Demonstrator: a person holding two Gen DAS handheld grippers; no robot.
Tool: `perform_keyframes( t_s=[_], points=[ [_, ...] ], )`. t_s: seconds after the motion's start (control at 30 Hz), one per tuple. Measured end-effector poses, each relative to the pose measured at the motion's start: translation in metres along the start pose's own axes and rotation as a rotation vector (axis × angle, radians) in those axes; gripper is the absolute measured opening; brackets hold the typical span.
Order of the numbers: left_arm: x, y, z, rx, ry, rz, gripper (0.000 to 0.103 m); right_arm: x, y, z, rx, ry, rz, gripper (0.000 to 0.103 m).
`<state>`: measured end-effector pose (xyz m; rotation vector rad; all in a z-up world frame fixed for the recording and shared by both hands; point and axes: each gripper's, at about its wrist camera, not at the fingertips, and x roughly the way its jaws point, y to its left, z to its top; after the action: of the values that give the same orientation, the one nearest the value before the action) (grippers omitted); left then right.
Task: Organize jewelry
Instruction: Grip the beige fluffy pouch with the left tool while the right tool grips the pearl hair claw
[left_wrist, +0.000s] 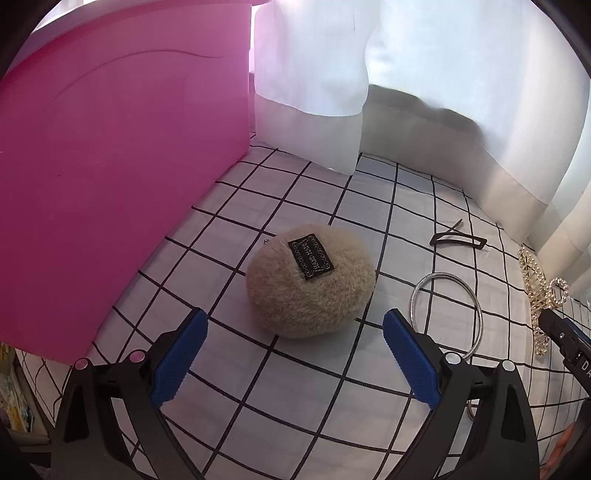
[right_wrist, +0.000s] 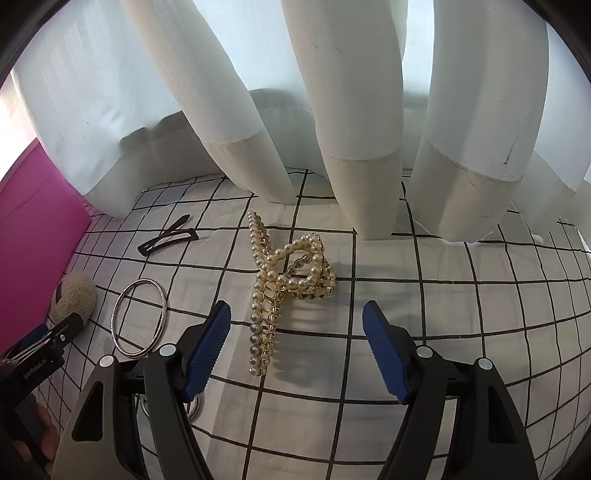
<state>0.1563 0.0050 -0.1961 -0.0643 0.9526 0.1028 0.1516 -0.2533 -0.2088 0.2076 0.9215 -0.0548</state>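
Note:
A beige fuzzy pouch (left_wrist: 309, 284) with a black label lies on the checked cloth, just beyond my open, empty left gripper (left_wrist: 291, 334). A silver bangle (left_wrist: 447, 314) lies to its right, a black snap hair clip (left_wrist: 458, 238) behind that. A pearl claw clip (right_wrist: 280, 288) lies just ahead of my open, empty right gripper (right_wrist: 297, 330). The right wrist view also shows the bangle (right_wrist: 139, 317), the black clip (right_wrist: 168, 234) and the pouch (right_wrist: 74, 295) at left. The pearl clip (left_wrist: 535, 291) shows at the left view's right edge.
A pink box (left_wrist: 110, 184) stands at the left, also seen in the right wrist view (right_wrist: 33, 229). White curtains (right_wrist: 351, 110) hang down onto the back of the checked cloth (right_wrist: 443, 314). Another metal ring (right_wrist: 194, 404) peeks out under my right gripper's left finger.

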Motion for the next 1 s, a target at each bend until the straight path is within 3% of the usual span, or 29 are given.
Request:
perform_keyframes(
  t_s=[0.57, 1.0],
  points=[
    [0.021, 0.0, 0.01, 0.004, 0.023, 0.007, 0.094, 0.024, 0.012, 0.008, -0.053, 0.011, -0.086, 0.071],
    [0.042, 0.0, 0.023, -0.022, 0.052, 0.008, 0.096, 0.044, 0.019, 0.02, -0.055, -0.034, -0.123, 0.071]
  ],
)
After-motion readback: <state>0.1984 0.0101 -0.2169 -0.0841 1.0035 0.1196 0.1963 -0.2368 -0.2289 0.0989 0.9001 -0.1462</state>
